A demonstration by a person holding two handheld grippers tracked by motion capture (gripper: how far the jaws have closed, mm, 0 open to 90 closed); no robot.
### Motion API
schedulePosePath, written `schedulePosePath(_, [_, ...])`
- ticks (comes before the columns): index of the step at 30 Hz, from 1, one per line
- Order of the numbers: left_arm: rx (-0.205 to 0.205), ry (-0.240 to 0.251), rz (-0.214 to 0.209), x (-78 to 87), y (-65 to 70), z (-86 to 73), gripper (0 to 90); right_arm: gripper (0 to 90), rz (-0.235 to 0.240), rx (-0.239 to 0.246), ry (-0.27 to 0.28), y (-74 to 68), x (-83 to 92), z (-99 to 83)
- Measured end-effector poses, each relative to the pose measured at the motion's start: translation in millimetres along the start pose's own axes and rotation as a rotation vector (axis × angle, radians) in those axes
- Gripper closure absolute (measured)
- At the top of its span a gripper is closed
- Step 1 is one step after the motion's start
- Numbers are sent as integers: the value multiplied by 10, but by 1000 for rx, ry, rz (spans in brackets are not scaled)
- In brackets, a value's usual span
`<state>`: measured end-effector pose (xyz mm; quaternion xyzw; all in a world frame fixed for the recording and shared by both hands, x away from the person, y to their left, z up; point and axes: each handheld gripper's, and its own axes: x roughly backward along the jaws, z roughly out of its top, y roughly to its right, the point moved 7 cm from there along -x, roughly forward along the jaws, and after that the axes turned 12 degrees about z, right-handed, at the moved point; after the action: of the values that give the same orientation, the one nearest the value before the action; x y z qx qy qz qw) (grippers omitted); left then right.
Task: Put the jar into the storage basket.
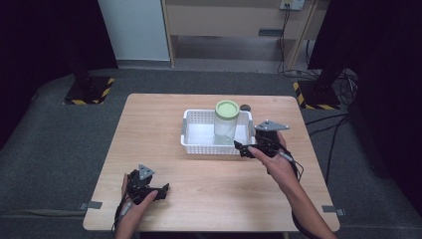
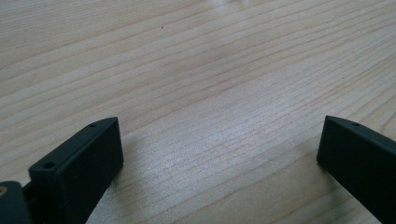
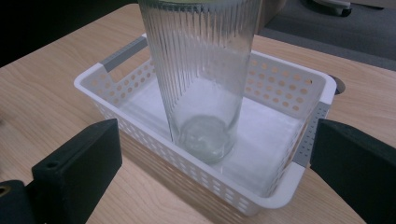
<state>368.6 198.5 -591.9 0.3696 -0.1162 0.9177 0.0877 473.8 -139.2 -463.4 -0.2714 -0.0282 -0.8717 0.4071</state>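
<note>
The left gripper (image 1: pixel 158 191) lies low over the table (image 1: pixel 209 199), well short of the basket (image 1: pixel 191 145) and off toward its left, close to the near table edge. In the left gripper view its jaws stand wide apart with only bare wood (image 2: pixel 210 93) between them, grasping nothing; the stretch of table from there up to the basket is open.

The right gripper (image 1: pixel 242 148) sits just before the basket's near right corner, nosing toward the near wall. In the right gripper view (image 3: pixel 215 172) its jaws are spread wide, one on each side of the basket's corner, released and holding nothing; whether they touch the rim I cannot tell.

The jar (image 1: pixel 226 122) stands upright inside the basket, right of its middle and toward the near wall. It is ribbed clear glass (image 3: pixel 201 79) with a green lid (image 1: pixel 227 107), rising well above the rim, and the basket's perforated wall (image 3: pixel 196 172) stands between it and the right gripper.

Just beyond the basket's far right corner a small dark round thing (image 1: pixel 245 107) lies on the table. Past the far table edge comes grey floor (image 1: pixel 209 79)
</note>
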Motion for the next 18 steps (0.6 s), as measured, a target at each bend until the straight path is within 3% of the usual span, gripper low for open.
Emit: schedulePosePath(18, [0, 0, 0, 0, 0, 0, 0, 21, -5, -10, -2, 32, 77, -169])
